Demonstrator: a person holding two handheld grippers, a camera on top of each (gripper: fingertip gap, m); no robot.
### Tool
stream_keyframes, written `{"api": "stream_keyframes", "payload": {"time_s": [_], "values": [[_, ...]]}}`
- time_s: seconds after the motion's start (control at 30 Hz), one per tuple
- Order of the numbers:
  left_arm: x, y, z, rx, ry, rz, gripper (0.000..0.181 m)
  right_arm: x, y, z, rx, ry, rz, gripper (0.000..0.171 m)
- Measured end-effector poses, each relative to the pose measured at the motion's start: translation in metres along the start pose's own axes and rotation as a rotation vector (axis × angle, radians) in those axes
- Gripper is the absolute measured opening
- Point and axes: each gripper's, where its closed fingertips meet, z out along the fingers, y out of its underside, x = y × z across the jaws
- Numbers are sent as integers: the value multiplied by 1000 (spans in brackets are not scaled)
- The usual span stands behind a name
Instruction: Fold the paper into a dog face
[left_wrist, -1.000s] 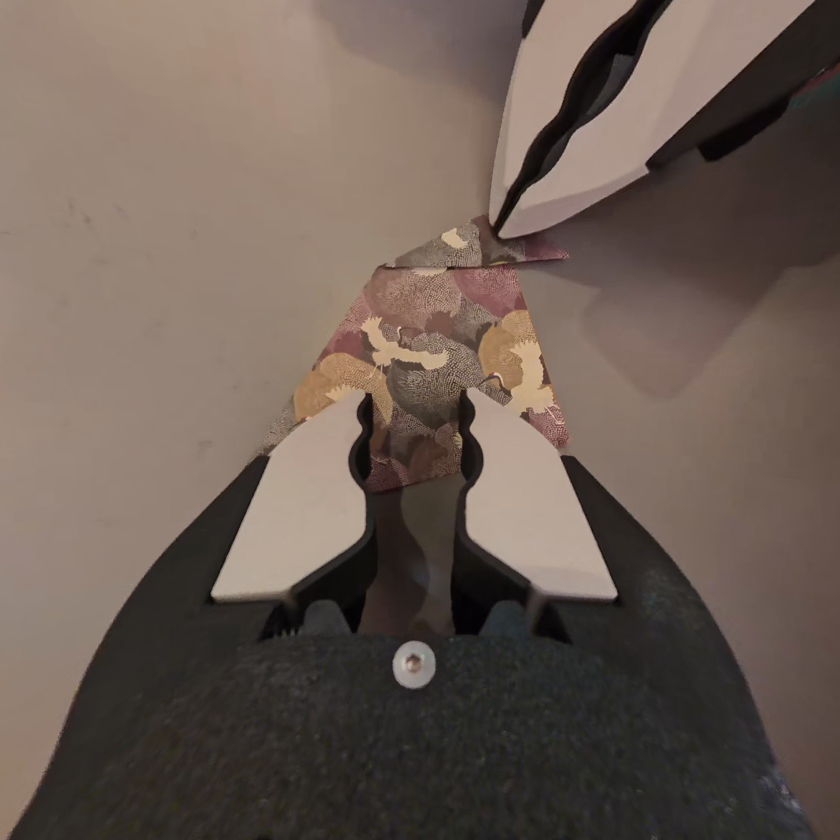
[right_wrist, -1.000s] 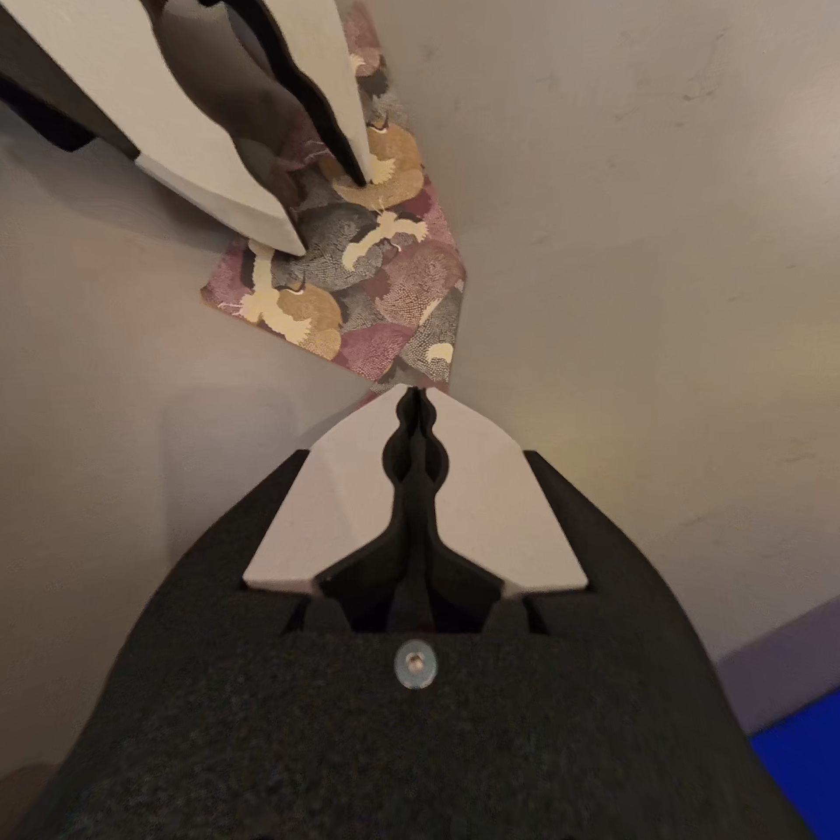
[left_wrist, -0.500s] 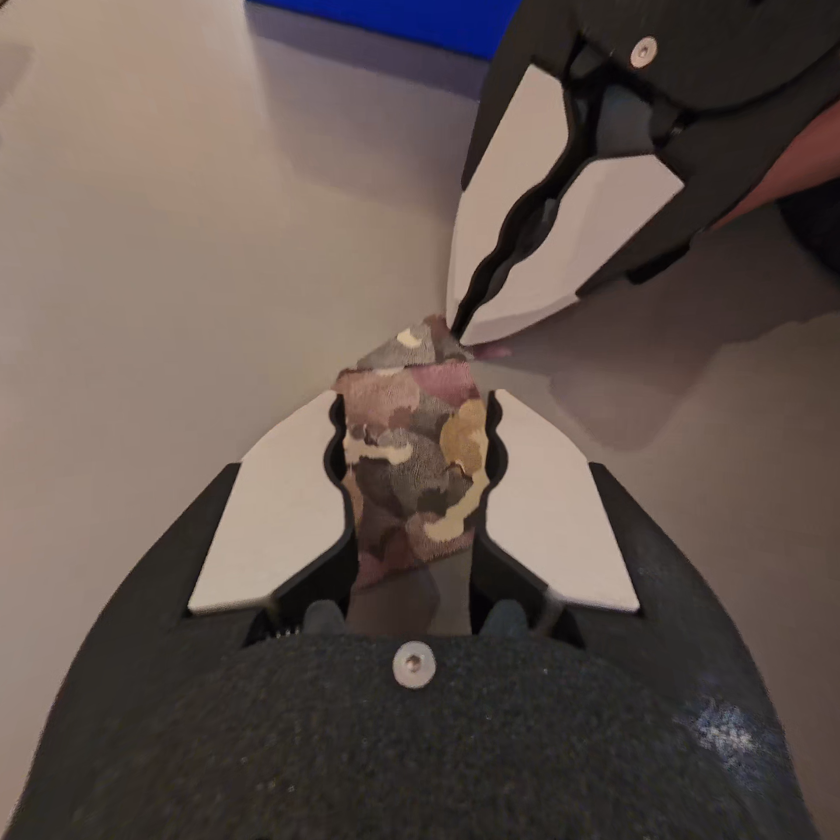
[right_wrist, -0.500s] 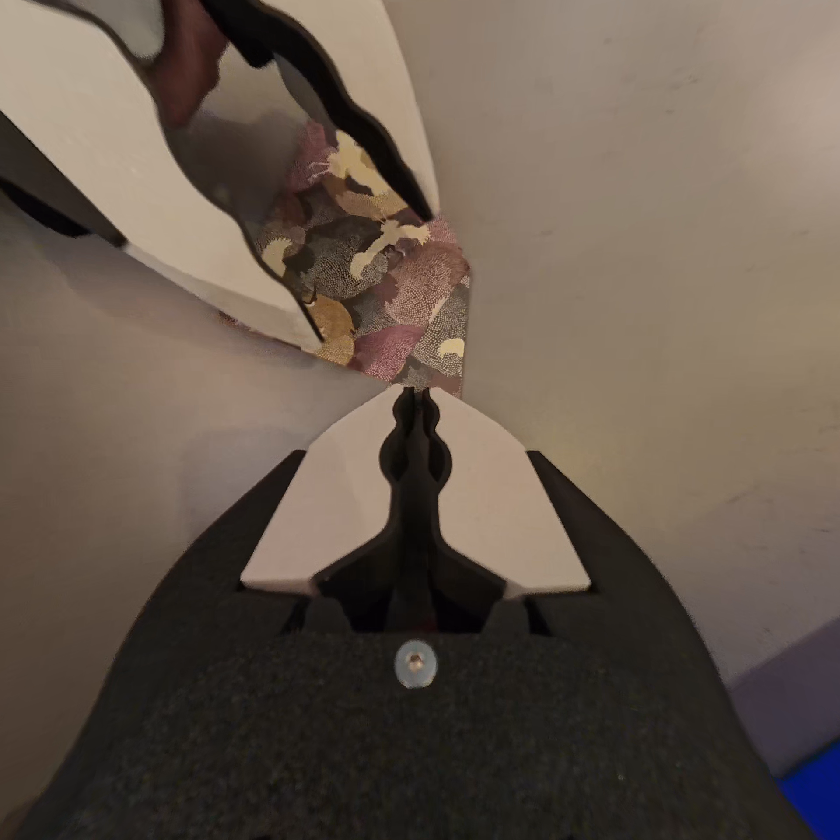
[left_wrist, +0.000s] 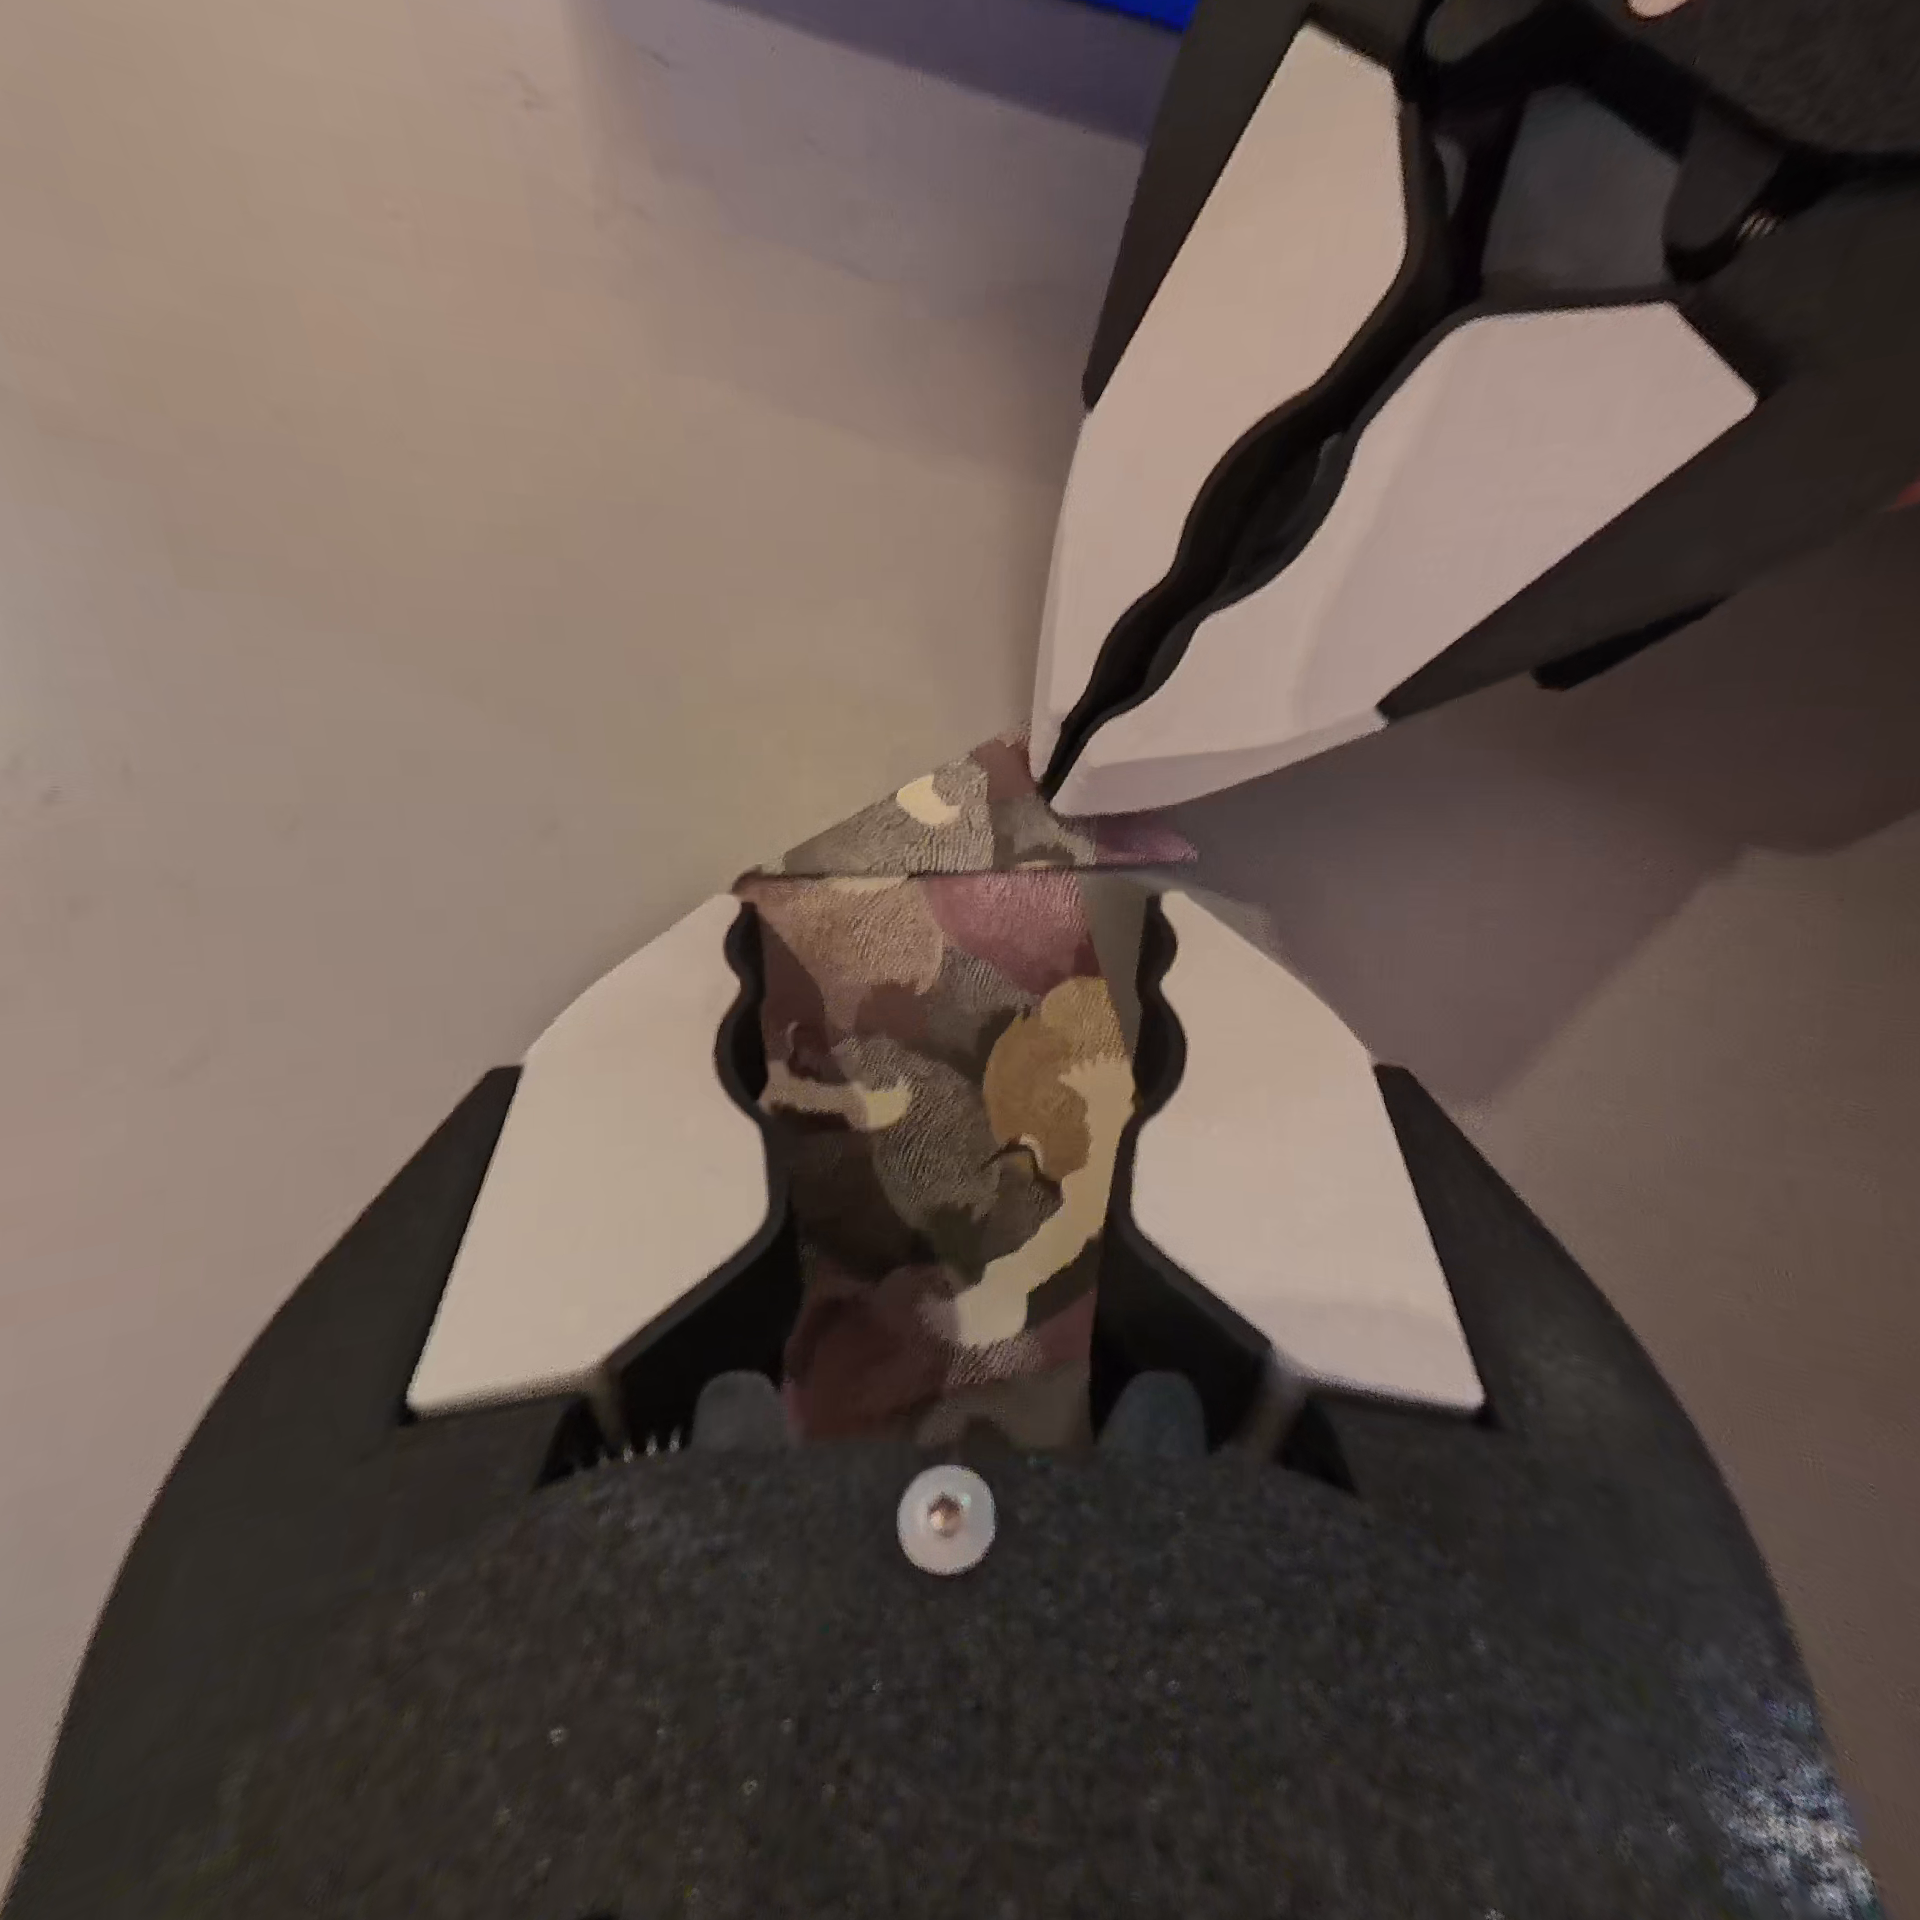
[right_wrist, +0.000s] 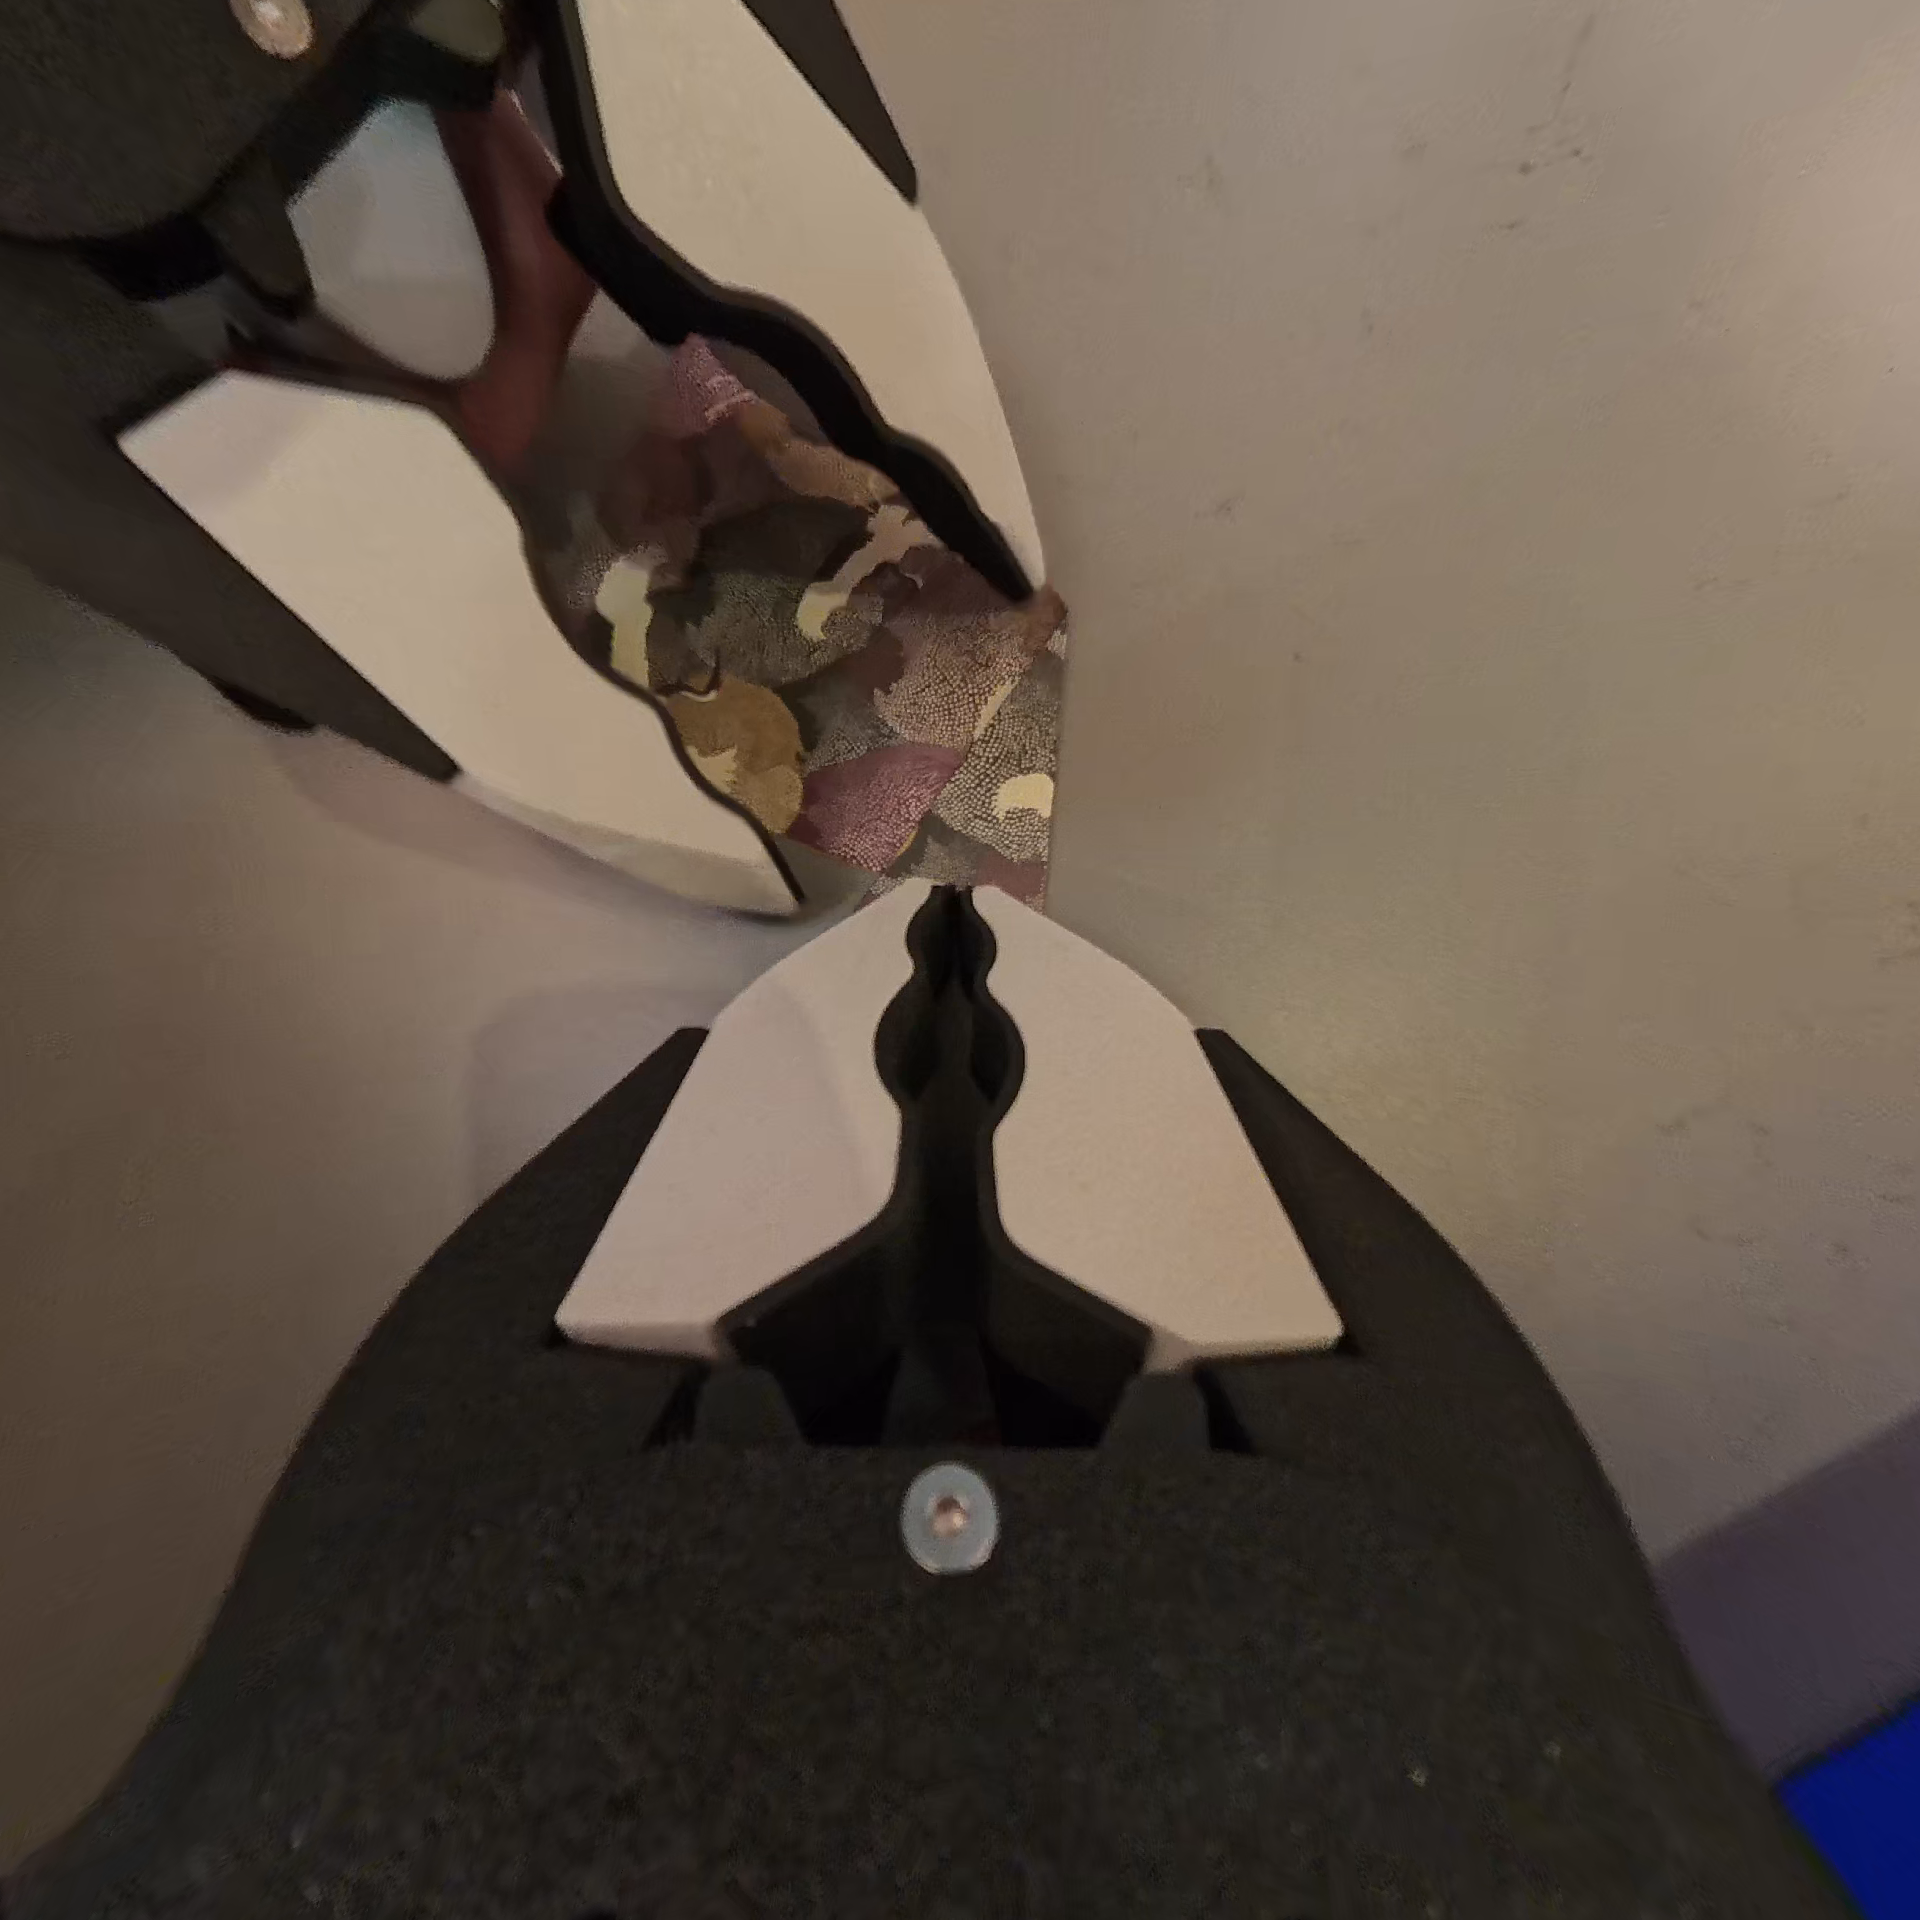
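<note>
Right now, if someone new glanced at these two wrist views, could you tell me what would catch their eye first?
Most striking is the patterned paper, in plum, grey and gold, lying between the open fingers of the left gripper on the pale table. Just beyond, the right gripper is pinched shut on the paper's far corner, where a small flap is folded over. A blue patch shows at the table's edge.

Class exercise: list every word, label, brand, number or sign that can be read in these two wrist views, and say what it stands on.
None: no readable text appears in either view.
The patterned paper bears only bird and cloud shapes, no letters.
The left tongs, the right tongs and the pale table carry no markings.
</note>
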Motion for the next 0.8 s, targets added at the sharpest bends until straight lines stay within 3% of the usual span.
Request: {"api": "stream_keyframes", "payload": {"time_s": [0.17,0.27,0.43,0.57,0.7,0.8], "values": [[-18,25,-28,-33,2,-8,62,-2,1,-1,-2,-47,-18,5],[-23,43,-44,-58,11,-10,47,-5,0,-2,-11,-59,-4,12],[-29,49,-45,-62,20,22,39,-33,-1,0,-38,-141,-33,21],[-20,51,-47,-110,158,208,15,-50,-16,-22,-91,-168,-204,29],[-22,57,-52,-170,296,364,11,-41,-39,-40,-127,-70,-439,61],[-28,60,-54,-196,352,449,7,-34,-36,-30,-209,-109,-480,65]]}}
